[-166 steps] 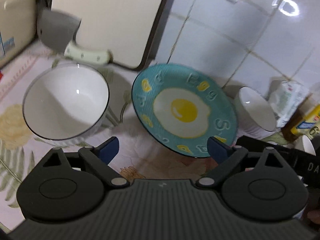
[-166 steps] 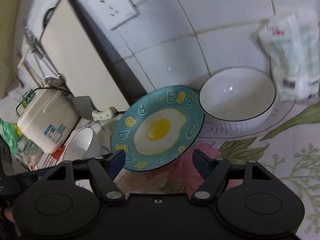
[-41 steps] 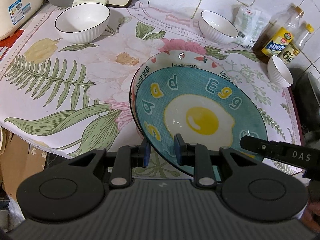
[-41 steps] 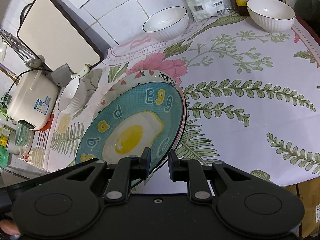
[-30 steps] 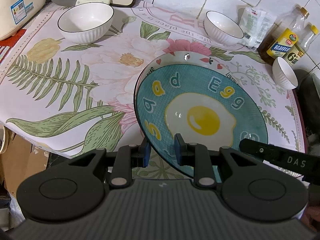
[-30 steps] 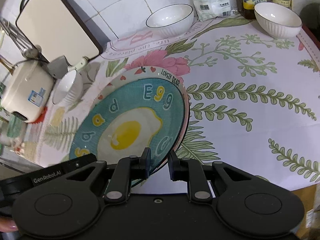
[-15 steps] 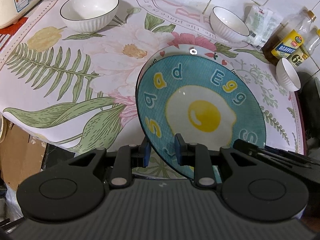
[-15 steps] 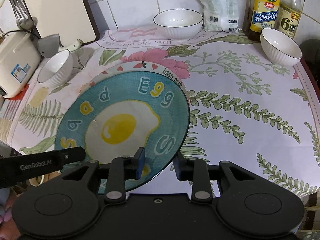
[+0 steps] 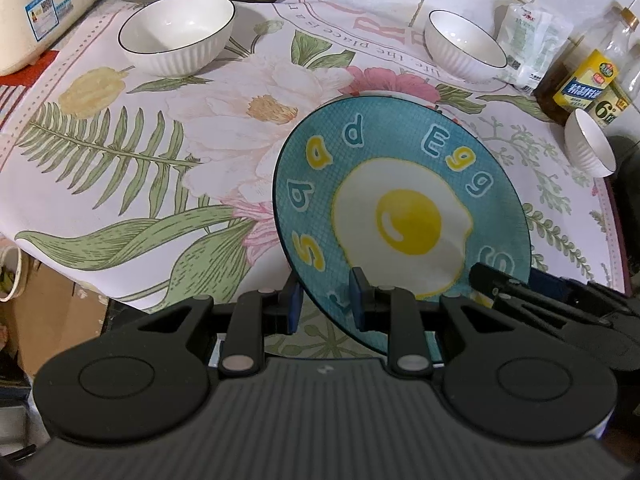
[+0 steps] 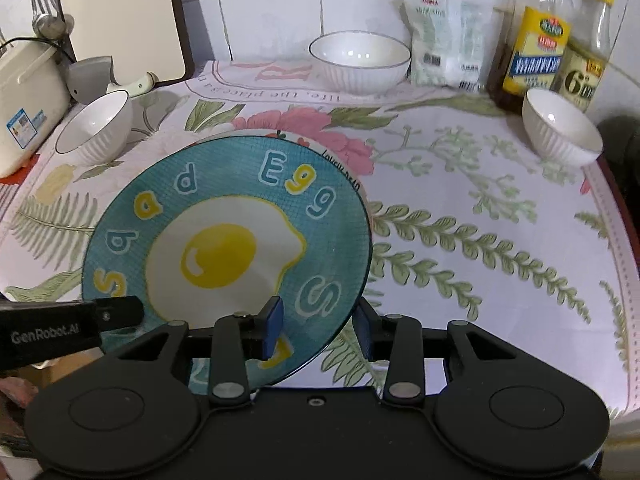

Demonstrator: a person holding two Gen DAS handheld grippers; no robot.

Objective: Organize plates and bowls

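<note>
Teal plate (image 10: 224, 240) spelling out "Sad Egg" in chunky letters around a fried-egg picture. Second plate (image 10: 348, 172) peeking out underneath, rim reading "LOVELY BEAR". Tablecloth (image 9: 360, 40) printed with "life. the place to", seen upside down. Black bar of the left tongs (image 10: 60, 332) stamped "GenRobot.AI". Bottle (image 10: 584, 76) label showing a big "6°". Other label print too small to make out.
</note>
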